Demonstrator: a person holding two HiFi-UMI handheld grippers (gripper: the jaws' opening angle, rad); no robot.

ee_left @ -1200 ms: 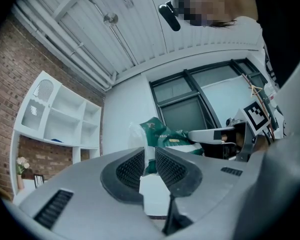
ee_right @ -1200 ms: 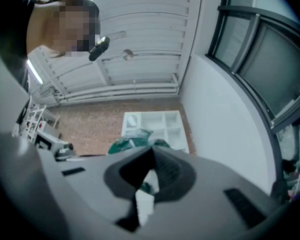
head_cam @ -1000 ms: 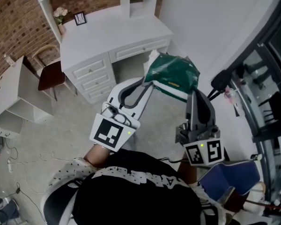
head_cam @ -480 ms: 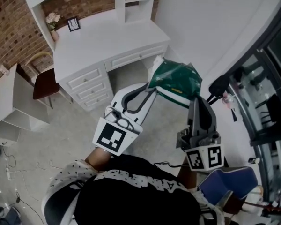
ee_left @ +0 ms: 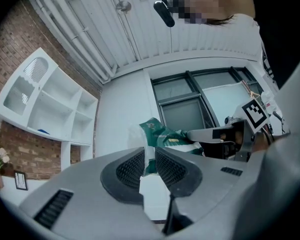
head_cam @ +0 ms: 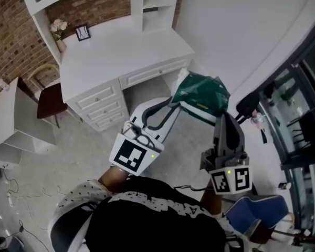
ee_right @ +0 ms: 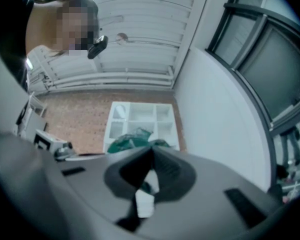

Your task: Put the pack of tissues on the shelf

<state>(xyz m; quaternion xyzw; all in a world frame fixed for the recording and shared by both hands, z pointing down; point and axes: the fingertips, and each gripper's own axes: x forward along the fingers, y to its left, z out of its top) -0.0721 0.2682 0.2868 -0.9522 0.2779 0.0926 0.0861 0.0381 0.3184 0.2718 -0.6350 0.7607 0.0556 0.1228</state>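
carrying step — left gripper (head_cam: 174,104) and right gripper (head_cam: 219,115), jaws nearly closed, seemingly pinch the pack of tissues (head_cam: 200,93) short of the shelf (head_cam: 137,7); next, raise it.

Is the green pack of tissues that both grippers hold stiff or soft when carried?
Probably soft and floppy: the pack of tissues looks wrinkled and bulges between the left gripper and right gripper. Likely light, since both pinch only its edges. The glossy film may slip.
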